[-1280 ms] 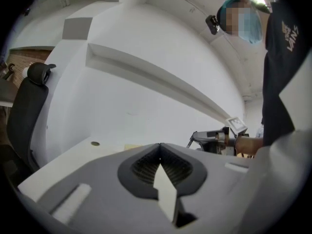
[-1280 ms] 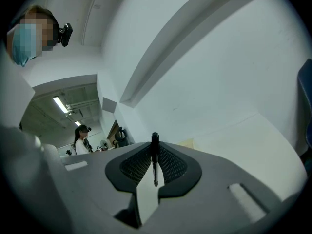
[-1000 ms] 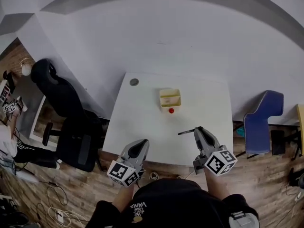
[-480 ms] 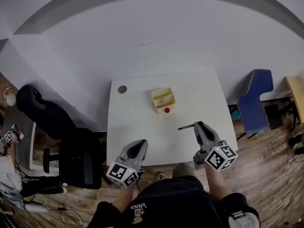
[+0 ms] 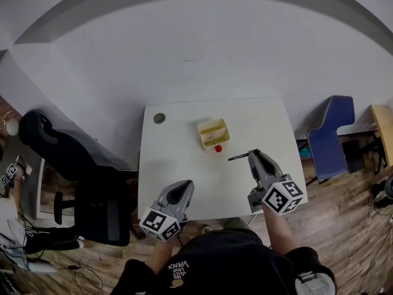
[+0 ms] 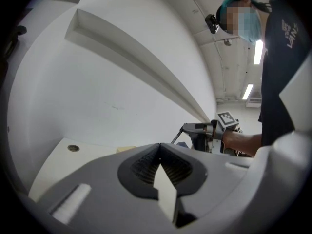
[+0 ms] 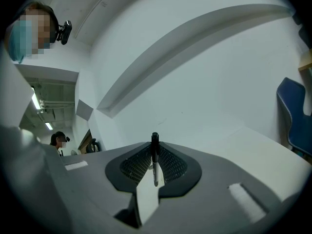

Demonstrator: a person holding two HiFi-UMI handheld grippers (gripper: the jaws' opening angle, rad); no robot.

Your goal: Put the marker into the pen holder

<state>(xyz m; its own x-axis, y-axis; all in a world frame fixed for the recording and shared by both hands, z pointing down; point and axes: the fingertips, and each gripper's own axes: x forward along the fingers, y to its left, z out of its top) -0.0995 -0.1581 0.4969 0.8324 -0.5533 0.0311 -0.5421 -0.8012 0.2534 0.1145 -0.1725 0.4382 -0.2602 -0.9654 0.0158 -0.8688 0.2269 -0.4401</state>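
the right gripper (image 5: 253, 156), clamped on the marker (image 5: 238, 157) jutting toward 9 o'clock, hangs at 4 o'clock of the pen holder (image 5: 213, 133), whose rim could snag it crosswise; the left gripper (image 5: 182, 187) is closed, empty.

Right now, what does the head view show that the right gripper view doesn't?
Only the head view shows the yellow pen holder, the left claw and the black office chair. Only the right gripper view shows a second person far behind. Both show the black marker shut in the right claw, the white table and the blue chair.
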